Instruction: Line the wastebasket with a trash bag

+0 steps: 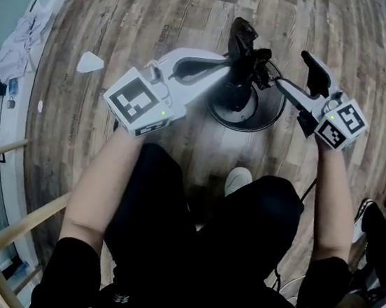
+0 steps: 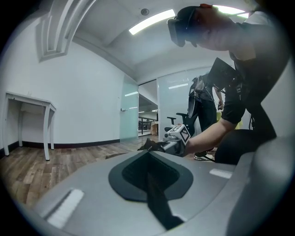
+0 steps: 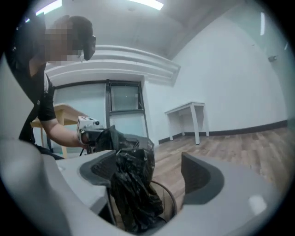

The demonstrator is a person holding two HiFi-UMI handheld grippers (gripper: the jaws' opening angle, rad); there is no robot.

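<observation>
Seen from above, a round black wire wastebasket (image 1: pixel 253 126) stands on the grey-brown wood-plank floor (image 1: pixel 162 12) in front of the person's feet. A crumpled black plastic trash bag (image 1: pixel 244 58) hangs over it.

The left claw (image 1: pixel 229 66) is pressed together on the upper end of the trash bag, and a thin strip of black film shows in the seam between its pads. The right claw (image 1: pixel 298 79) is spread wide. The bunched film lies against one of its pads, but nothing is pinched.

**Handling (judged).** The trash bag is thin film: very light, limp and slippery, it will not hold a shape, and it could snag on the wire. The best hold is probably a single layer at the open hem, just beside the left claw's pinch, so that the two claws can draw the mouth apart.

**Orientation.** The trash bag is gathered into a rope whose long axis is roughly vertical. The top is at the pinch and the lower end sits inside the wastebasket rim. I cannot tell which end is the mouth.
</observation>
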